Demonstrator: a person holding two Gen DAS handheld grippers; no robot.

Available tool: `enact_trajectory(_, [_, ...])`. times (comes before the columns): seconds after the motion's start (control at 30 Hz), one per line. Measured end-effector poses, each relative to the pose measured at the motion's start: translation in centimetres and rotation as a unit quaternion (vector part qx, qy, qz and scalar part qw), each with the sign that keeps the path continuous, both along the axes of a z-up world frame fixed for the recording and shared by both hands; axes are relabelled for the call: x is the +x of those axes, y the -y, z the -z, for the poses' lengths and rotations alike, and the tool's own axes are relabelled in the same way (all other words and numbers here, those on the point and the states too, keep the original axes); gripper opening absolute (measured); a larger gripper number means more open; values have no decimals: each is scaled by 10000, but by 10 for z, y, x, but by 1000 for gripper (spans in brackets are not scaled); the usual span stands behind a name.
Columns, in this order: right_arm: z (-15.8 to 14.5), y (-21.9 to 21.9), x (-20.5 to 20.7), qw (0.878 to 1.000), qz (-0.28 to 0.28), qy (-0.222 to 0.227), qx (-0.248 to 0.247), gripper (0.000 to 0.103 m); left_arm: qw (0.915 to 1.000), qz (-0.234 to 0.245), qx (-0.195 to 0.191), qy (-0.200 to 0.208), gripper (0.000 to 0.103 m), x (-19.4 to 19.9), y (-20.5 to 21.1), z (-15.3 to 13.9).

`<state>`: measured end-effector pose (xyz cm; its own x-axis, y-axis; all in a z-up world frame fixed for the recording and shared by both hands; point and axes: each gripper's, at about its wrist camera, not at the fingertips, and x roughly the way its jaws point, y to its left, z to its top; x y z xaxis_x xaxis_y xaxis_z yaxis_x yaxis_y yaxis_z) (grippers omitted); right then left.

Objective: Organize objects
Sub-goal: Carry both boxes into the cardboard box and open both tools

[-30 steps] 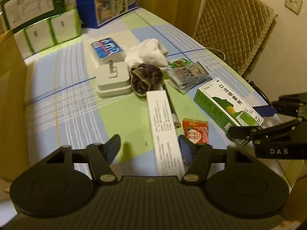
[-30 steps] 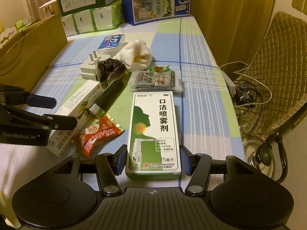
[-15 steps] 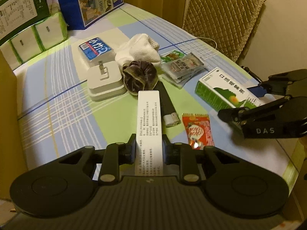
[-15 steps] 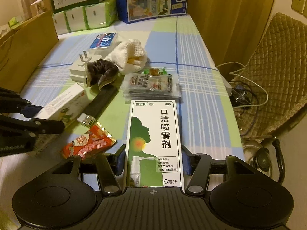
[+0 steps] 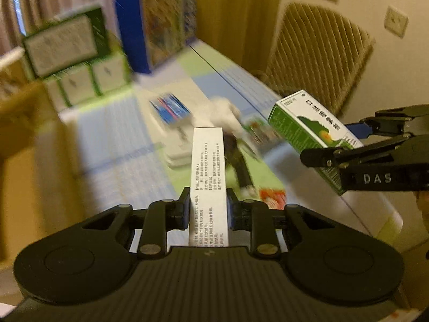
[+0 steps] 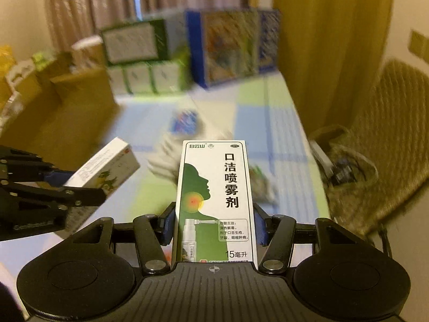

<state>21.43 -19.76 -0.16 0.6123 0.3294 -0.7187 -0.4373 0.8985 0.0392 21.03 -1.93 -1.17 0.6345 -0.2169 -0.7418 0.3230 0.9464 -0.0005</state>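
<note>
Left wrist view: left gripper [image 5: 208,209] jaws clamped on both sides of a long white box [image 5: 207,177] with small printed text, box pointing forward and lifted off the bench [image 5: 120,145]. Background motion-blurred. Right gripper [image 5: 346,158] at the right edge, holding a green-and-white spray box [image 5: 308,131] up in the air, tilted. On the checked bench below, blurry: blue packet [image 5: 171,107], white cloth bundle [image 5: 225,110], dark strap-like item [image 5: 241,166], orange sachet [image 5: 272,198]. Far end: green-and-white cartons [image 5: 72,61] and blue carton [image 5: 158,26]. Quilted chair [image 5: 316,59] on the right.

Right wrist view: right gripper [image 6: 214,224] jaws clamped on the green-and-white spray box [image 6: 214,193], face up, head silhouette and large black characters readable, held above the bench [image 6: 268,123]. Left gripper [image 6: 85,198] at the left edge with the long white box [image 6: 104,169] in its jaws, angled upward, clear of the bench. Cardboard box [image 6: 67,115] at the left, cartons stacked at the far end, tangle of cables [image 6: 343,169] beside the chair on the right.
</note>
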Motion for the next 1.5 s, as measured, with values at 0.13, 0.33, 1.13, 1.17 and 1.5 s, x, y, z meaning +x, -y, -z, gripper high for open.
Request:
enact_trajectory(0.13, [-38, -48, -2, 9984, -429, 158, 339, 53, 9984, -353, 224, 376, 21, -9, -41, -48])
enact_trajectory(0.33, [-69, -143, -4, 9905, -1138, 138, 765, 53, 9912, -1029, 652, 510, 21, -23, -126, -81])
enact_trajectory(1.13, [-13, -276, 23, 9807, -1566, -540, 1038, 67, 9797, -1980, 290, 151, 36, -12, -258, -25])
enact_trajectory(1.17, [-15, -275, 22, 9810, -1558, -503, 1038, 68, 9792, -2004, 260, 184, 37, -13, -259, -26])
enact_trajectory(1.5, [-33, -235, -2, 9851, -1369, -288, 1004, 70, 9744, -2209, 159, 392, 38, -40, -253, -47])
